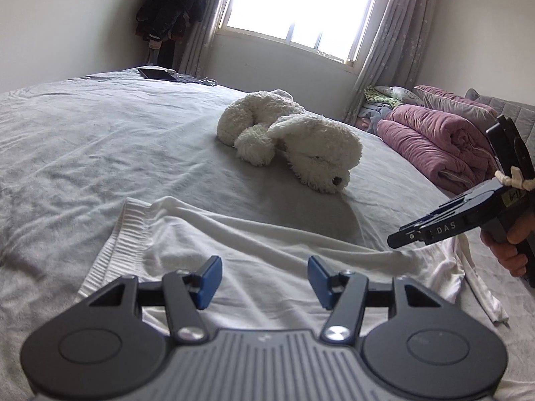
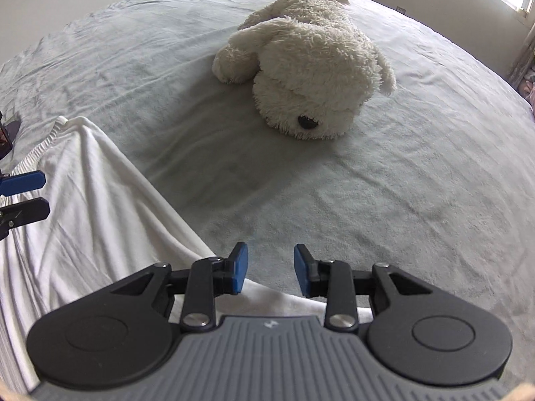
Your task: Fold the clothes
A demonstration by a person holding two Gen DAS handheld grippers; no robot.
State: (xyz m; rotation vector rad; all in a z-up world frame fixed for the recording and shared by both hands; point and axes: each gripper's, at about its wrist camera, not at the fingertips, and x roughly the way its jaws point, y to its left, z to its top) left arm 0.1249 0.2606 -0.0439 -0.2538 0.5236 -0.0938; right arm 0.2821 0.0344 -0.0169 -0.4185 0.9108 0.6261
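A white garment (image 1: 254, 250) with a ribbed hem lies spread and wrinkled on the grey bed sheet (image 1: 83, 140). My left gripper (image 1: 264, 280) is open and empty, hovering just above the garment's middle. My right gripper (image 2: 271, 274) is open and empty over the garment's far edge (image 2: 100, 220), where cloth meets sheet. The right gripper also shows in the left wrist view (image 1: 401, 239), at the garment's right side, held by a hand. The left gripper's blue fingertips (image 2: 23, 180) show at the left edge of the right wrist view.
A white plush dog (image 1: 291, 137) lies on the bed beyond the garment, also in the right wrist view (image 2: 307, 63). Rolled pink bedding (image 1: 434, 140) sits at the right. A dark tablet (image 1: 157, 74) lies at the bed's far corner. A window and curtains stand behind.
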